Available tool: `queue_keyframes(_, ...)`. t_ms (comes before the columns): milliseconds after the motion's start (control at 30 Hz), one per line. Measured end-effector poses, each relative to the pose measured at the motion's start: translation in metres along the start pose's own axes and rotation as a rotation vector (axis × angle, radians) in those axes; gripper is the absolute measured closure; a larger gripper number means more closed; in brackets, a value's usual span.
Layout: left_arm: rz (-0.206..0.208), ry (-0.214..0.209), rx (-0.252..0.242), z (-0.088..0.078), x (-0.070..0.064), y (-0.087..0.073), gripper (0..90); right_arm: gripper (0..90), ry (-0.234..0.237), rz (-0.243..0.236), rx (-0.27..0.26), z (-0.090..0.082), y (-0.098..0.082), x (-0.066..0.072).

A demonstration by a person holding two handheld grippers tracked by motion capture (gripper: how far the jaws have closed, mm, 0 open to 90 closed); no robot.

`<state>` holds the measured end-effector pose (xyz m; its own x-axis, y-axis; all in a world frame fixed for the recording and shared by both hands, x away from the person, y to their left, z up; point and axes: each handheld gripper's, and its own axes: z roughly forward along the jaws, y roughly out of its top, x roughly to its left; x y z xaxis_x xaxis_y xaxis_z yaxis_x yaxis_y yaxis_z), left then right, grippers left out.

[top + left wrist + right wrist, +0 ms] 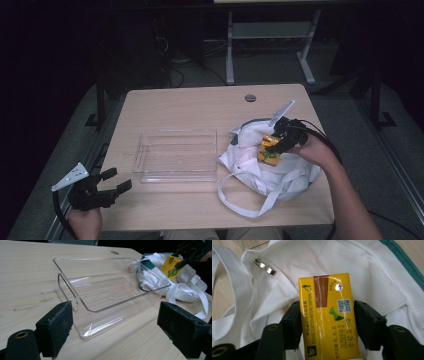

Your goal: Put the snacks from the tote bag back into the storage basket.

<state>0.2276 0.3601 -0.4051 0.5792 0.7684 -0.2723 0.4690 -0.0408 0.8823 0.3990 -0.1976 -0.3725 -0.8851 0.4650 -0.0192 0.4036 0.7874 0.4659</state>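
A yellow drink carton (268,150) (327,300) stands in the mouth of a white cloth bag (250,167) (362,265) on the right of the table. My right gripper (275,145) (327,322) is shut on the carton, one black pad against each long side. A clear plastic tray (175,134) (110,290) lies empty at the table's middle. My left gripper (117,181) (115,315) hovers open at the front left corner, facing the tray with nothing between its pads. In the left gripper view the carton (172,266) and the bag (190,287) lie beyond the tray.
The bag's white straps (240,200) loop toward the table's front edge. A metal clip (265,267) hangs on the bag's hem. A cable hole (250,98) sits near the far edge of the wooden table (165,210). Desk legs (230,50) stand on the floor behind.
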Motion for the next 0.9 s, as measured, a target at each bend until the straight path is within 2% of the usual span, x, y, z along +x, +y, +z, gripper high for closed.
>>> queue_keyframes(233,-0.001,0.002,0.0,-0.0004,0.0001,0.0,12.6,46.5,-0.003,-0.02,-0.007,0.0003,-0.0011,0.0007)
queue_keyframes(400,0.0,0.001,-0.001,-0.0001,0.0001,0.0,12.6,48.0,0.009,-0.011,-0.017,-0.0009,-0.0028,0.0)
queue_keyframes(700,-0.006,0.006,-0.001,-0.0009,0.0003,0.0001,12.6,50.7,0.004,-0.026,0.0,-0.0037,-0.0001,0.0005)
queue_keyframes(900,-0.004,0.007,-0.004,-0.0015,0.0005,0.0003,12.6,51.4,0.013,-0.03,-0.014,-0.0074,-0.0007,0.0005)
